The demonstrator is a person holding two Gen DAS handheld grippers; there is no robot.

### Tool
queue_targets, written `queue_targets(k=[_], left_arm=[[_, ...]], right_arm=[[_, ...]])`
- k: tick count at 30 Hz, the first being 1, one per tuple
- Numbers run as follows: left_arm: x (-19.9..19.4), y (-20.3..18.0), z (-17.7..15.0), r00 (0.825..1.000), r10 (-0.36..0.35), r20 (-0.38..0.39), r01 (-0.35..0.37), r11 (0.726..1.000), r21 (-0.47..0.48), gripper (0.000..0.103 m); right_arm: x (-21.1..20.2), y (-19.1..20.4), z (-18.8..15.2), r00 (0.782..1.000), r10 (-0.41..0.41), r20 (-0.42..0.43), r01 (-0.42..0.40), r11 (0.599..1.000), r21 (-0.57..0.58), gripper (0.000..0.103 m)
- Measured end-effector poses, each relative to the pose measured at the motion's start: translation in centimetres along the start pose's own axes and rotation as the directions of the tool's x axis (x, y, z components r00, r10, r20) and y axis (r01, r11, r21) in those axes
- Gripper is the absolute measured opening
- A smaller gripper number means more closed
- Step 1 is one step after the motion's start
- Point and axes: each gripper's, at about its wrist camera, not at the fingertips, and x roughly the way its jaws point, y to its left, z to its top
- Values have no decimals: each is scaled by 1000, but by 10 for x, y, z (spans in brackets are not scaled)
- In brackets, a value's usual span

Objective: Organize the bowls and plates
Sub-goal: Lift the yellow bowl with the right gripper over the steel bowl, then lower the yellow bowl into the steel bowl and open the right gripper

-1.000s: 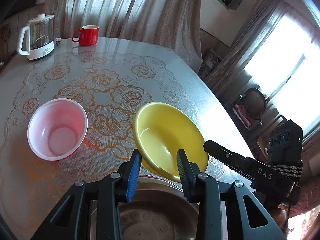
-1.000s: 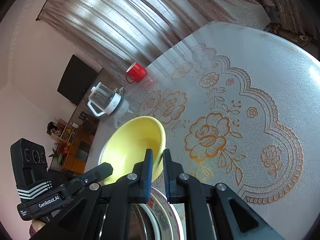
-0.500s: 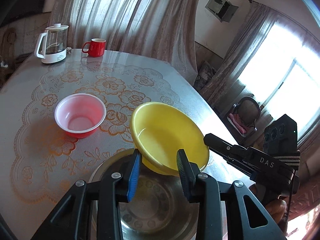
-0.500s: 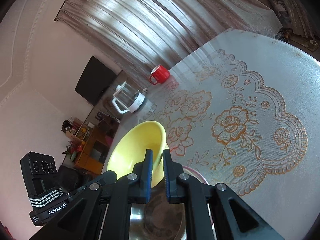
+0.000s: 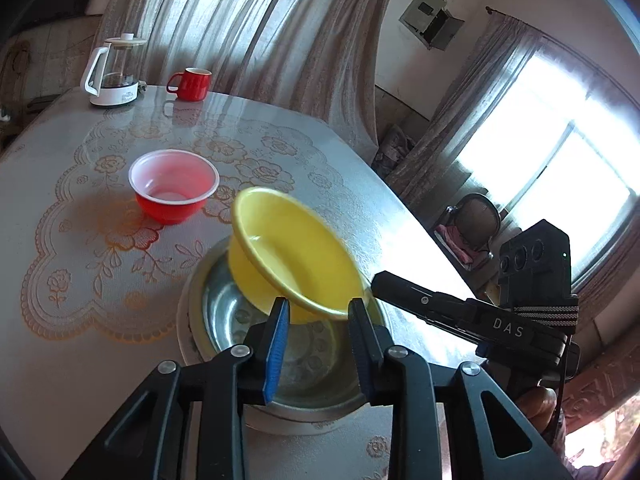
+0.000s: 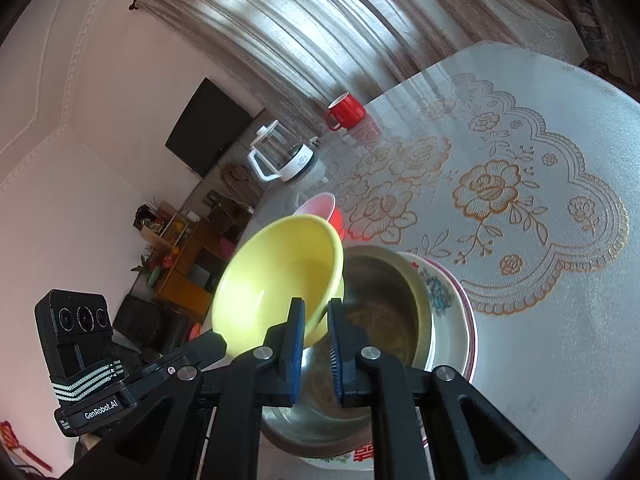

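Right gripper (image 6: pixel 314 336) has its jaws nearly shut, pinching the near rim of the yellow bowl (image 6: pixel 280 276); bowl is tilted, lifted, hanging over the steel bowl (image 6: pixel 384 304) just ahead of the fingers. Steel bowl sits in a floral plate (image 6: pixel 452 304) w/ a pink edge, and that plate's rim shows to the right of the gripper. Past the yellow bowl's far rim, the red bowl (image 6: pixel 334 216) peeks out, close behind it.

Left gripper (image 5: pixel 318 332) is apart from the bowls: jaws have just been closing, gap still fairly narrow, nothing pressed between the pads. In its view the yellow bowl's (image 5: pixel 292 256) near rim lies right in front of the fingertips, above the steel bowl (image 5: pixel 312 360), w/ the right gripper's arm (image 5: pixel 460 316) reaching in from the right. A bit of a person's hand shows under that arm.

Red bowl (image 5: pixel 174 190) stands upright on the table (image 5: pixel 80 272), ahead and left of the left gripper, apart from the stack. Open cloth lies left of the stack and beyond the red bowl. Table edge runs close on the right of the stack, near the bright window side; little room there. Far ahead, near the curtain, a red mug (image 5: pixel 192 84) and a glass kettle (image 5: pixel 114 74) stand side by side, well apart from the bowls, at the far edge.
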Motion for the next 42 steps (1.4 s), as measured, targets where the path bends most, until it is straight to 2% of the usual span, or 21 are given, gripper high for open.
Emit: queue_targets(k=[2, 5, 17, 24, 32, 42], left_arm=[[1, -4, -6, 1000, 7, 1, -7, 1000, 16, 28], [2, -2, -12, 1000, 10, -8, -10, 1000, 11, 28], [2, 14, -17, 999, 34, -11, -35, 999, -34, 28], [6, 14, -20, 998, 52, -26, -52, 998, -34, 28], [9, 15, -22, 998, 57, -42, -58, 998, -34, 28], [7, 14, -22, 998, 57, -36, -58, 998, -36, 28]], right_arm=[[2, 9, -8, 1000, 15, -14, -15, 999, -29, 10], [2, 19, -15, 1000, -27, -16, 25, 996, -89, 11], [6, 7, -24, 996, -76, -39, 74, 995, -60, 11], [9, 11, -23, 994, -105, -38, 101, 991, -89, 12], [13, 18, -24, 981, -192, -29, 185, 970, -159, 19], [15, 18, -24, 980, -196, -33, 188, 969, -162, 19]])
